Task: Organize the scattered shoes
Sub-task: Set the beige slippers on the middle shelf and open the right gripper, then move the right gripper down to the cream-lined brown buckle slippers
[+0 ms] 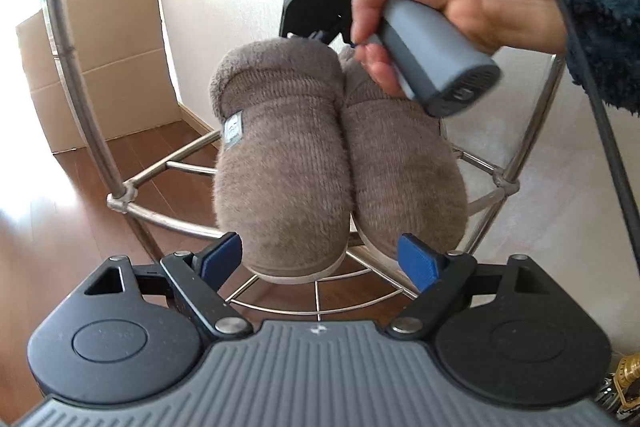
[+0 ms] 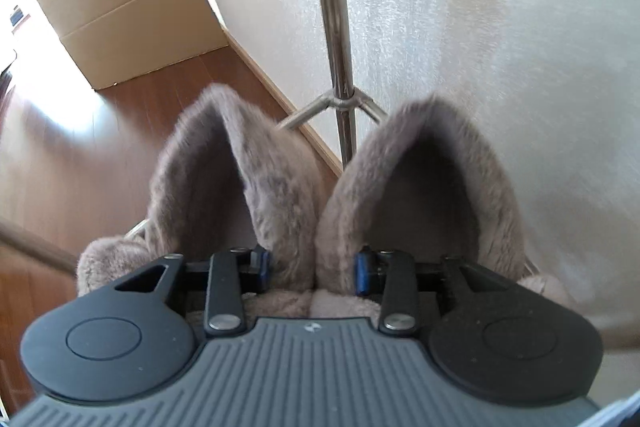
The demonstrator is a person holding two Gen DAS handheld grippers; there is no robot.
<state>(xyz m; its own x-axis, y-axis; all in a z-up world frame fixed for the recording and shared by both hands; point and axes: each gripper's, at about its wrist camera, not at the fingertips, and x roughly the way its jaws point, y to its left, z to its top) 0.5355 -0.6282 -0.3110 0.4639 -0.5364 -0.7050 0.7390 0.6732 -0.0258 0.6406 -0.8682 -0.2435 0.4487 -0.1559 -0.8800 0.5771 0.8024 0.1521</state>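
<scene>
slipper pair (image 1: 340, 163) together on metal rack (image 1: 168, 219), nearly placed. right gripper (image 2: 314, 273) fingers pinch both inner collars; left gripper (image 1: 320, 259) fingers open, empty. release left; other shoes unseen.

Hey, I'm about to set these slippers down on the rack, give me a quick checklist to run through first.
1. Right gripper pinches the inner collars of both brown fuzzy slippers together: ok.
2. Slippers paired side by side, toes pointing the same way: ok.
3. Pair sits over the round wire shelf of the metal rack: ok.
4. Soles already resting on the shelf wires: cannot tell.
5. Left gripper open, its pads flanking the toes without squeezing: ok.
</scene>
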